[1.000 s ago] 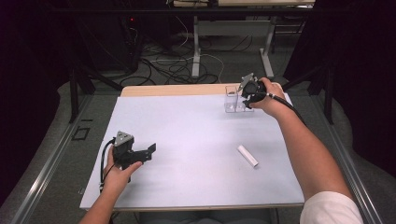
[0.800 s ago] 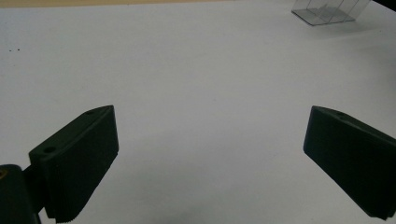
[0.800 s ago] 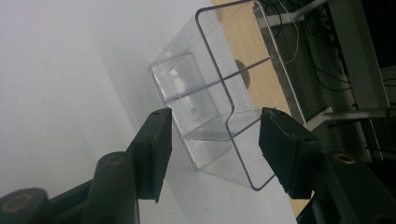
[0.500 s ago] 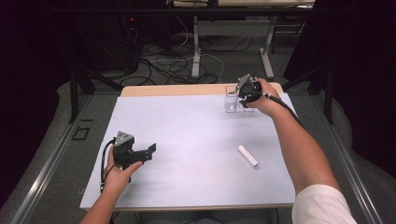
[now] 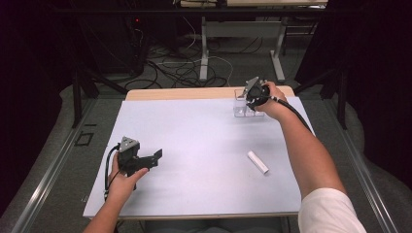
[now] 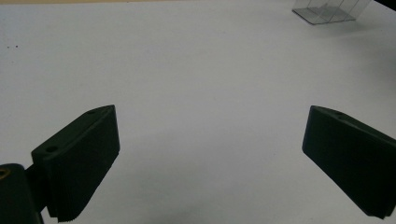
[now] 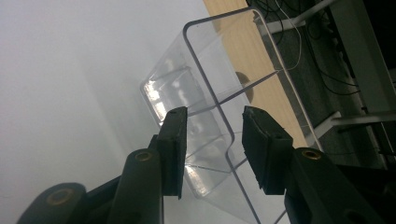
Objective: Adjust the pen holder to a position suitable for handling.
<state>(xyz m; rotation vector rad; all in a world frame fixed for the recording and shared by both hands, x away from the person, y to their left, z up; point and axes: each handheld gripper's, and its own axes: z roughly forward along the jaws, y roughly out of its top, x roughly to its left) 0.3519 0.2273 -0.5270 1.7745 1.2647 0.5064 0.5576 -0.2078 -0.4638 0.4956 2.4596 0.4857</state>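
Observation:
A clear plastic box (image 5: 241, 109) with inner dividers stands at the far right of the white tabletop (image 5: 194, 141). My right gripper (image 5: 250, 103) is at it. In the right gripper view one wall of the box (image 7: 205, 70) runs between the two jaws of that gripper (image 7: 215, 116), which stand a little apart with a gap on each side. A short white cylinder (image 5: 258, 162) lies on its side nearer the front right. My left gripper (image 5: 155, 158) hovers low at the front left. Its jaws are spread wide (image 6: 210, 112) over bare white surface, and the box (image 6: 327, 11) is far ahead.
A strip of bare wood (image 5: 184, 93) shows along the table's far edge. Behind the table are desk legs and loose cables (image 5: 194, 68) on the floor. Metal rails (image 5: 53, 165) run along both sides of the table.
My right hand has edged slightly left at the clear box. The left gripper and the white cylinder have not moved.

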